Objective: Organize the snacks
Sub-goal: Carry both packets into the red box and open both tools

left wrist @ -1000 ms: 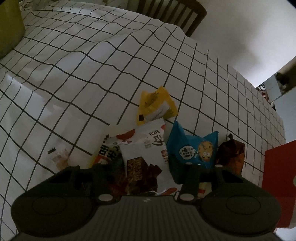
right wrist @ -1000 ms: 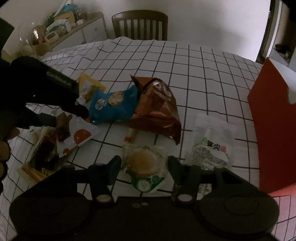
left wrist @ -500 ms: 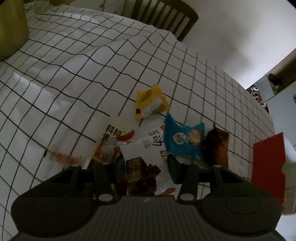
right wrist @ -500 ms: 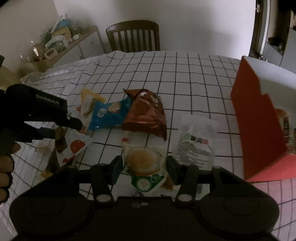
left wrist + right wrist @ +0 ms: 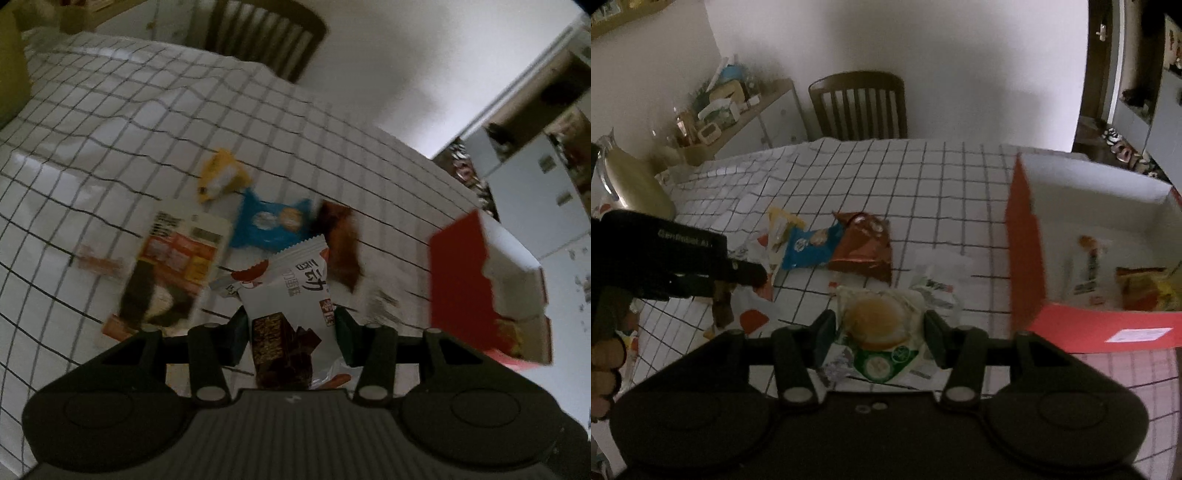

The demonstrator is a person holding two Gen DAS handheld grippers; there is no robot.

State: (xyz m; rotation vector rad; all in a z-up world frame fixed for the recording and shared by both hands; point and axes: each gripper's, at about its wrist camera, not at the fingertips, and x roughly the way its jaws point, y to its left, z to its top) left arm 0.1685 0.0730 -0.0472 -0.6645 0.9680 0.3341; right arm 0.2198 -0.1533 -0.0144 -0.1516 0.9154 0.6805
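**Both tools held a snack above the tabletop**

Your left tool (image 5: 288, 332) pinched a white chocolate-bar packet (image 5: 291, 291), raised off the checked tabletop (image 5: 110, 122). Beyond it lay the blue cookie pack (image 5: 271, 223) and yellow pack (image 5: 221, 177). Your right tool (image 5: 879, 332) pinched a round bun packet (image 5: 877, 325). To its right stood the red box (image 5: 1027, 251), with packets inside.

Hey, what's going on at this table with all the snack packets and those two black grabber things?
A person is sorting snacks with two handheld grippers. The left gripper holds a white chocolate-bar packet lifted off the table, and the right gripper holds a round cake in a clear wrapper. A red box stands open to the right with a few snacks already inside. The blue, brown and yellow packets wait on the checked tablecloth.
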